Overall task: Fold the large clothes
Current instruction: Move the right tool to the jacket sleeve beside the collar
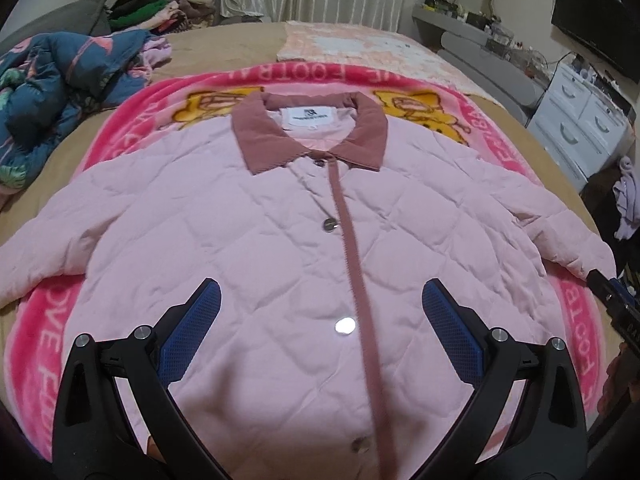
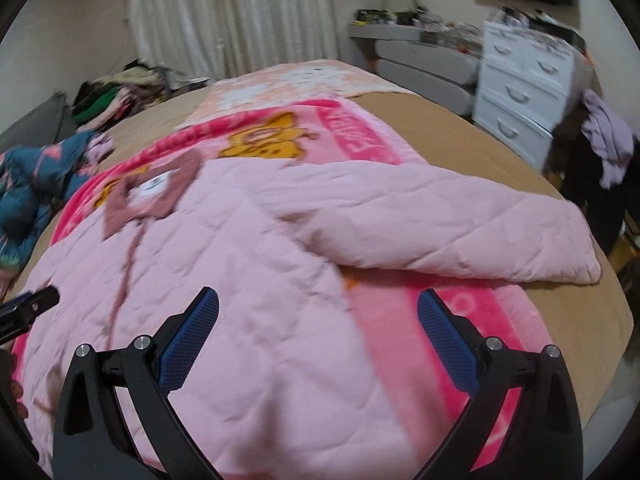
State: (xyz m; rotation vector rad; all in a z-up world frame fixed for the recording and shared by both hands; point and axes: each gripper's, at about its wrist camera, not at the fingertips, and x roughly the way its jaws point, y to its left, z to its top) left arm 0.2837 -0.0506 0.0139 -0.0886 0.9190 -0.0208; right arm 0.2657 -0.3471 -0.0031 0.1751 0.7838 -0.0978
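A pink quilted jacket (image 1: 256,248) lies front-up and buttoned on a bright pink blanket (image 1: 36,344), its darker pink collar (image 1: 312,136) pointing away from me. My left gripper (image 1: 320,300) hovers open over the jacket's lower front, nothing between its blue pads. In the right wrist view the same jacket (image 2: 248,280) spreads to the left, with its right sleeve (image 2: 460,232) stretched out across the bed. My right gripper (image 2: 318,304) is open above the jacket's right edge and the blanket (image 2: 424,320). The left gripper's tip shows at the left edge there.
The bed (image 1: 224,46) has a tan cover. A blue patterned quilt (image 1: 48,92) is bunched at the left, and a pile of clothes (image 1: 160,8) sits at the far left corner. White drawers (image 2: 520,80) and grey shelves (image 2: 424,56) stand on the right.
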